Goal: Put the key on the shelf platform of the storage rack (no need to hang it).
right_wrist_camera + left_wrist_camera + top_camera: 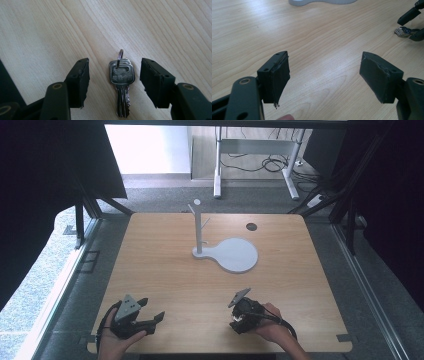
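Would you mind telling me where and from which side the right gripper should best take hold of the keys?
Probably across the stacked heads of the keys, coming down from above. The bunch lies flat on the table, heads square and side by side, already between the open right gripper fingers; the blades are thinner and the ring stands up beyond.

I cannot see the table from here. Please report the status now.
Both grippers open: left empty, right straddling keys, not touching. Keys flat on table. Stand far off, nothing in the way.

Tabletop [165,270] mostly bare wood — wide free lane across near and middle zones. Only obstacles: white peg stand [199,227] on its round base [235,254] at centre-far, and key bunch [121,82] lying flat between right gripper [113,81] jaws.
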`<state>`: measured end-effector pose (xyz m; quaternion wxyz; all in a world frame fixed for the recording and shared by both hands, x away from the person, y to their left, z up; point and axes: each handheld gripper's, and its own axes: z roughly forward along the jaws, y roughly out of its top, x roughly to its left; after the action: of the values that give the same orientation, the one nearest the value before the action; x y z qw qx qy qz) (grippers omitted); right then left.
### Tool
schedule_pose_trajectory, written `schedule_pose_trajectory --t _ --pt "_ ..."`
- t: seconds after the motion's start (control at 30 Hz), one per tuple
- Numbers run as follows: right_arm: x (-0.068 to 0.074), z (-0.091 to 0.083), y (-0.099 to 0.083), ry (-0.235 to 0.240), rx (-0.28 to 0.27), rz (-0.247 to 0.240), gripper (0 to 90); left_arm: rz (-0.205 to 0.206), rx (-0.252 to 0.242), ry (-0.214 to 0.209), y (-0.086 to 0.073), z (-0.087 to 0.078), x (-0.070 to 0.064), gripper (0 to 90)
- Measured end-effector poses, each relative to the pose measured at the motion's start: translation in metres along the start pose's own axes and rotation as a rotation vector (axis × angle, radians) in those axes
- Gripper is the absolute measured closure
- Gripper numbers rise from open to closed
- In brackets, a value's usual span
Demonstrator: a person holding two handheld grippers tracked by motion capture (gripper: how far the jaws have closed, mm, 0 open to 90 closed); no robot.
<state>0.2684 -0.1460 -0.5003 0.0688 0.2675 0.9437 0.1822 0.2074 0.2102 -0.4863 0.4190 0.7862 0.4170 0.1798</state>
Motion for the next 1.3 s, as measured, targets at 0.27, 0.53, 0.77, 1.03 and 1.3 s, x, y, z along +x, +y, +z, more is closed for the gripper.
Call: schedule_pose_trajectory --t 0.27,0.53,0.77,1.03,1.3 --pt "-0.001 0.003 -0.001 -0.02 0.029 -0.002 47.1 0.0 0.003 0.001 0.0 0.001 0.0 24.3" --pt "-0.005 0.005 0.0 0.008 0.046 0.019 54.7 0.001 -0.003 -0.011 0.001 0.0 -0.001 24.2" --pt "-0.009 0.005 0.002 0.031 0.065 0.038 66.6 0.005 0.0 -0.012 0.001 0.001 -0.002 24.3" --pt "-0.012 0.004 0.003 0.034 0.073 0.035 67.9 0.002 0.0 -0.011 0.0 0.001 -0.001 24.3" --pt "-0.015 -0.013 0.004 0.023 0.052 0.025 68.1 0.004 0.003 -0.013 0.0 0.002 -0.002 24.3"
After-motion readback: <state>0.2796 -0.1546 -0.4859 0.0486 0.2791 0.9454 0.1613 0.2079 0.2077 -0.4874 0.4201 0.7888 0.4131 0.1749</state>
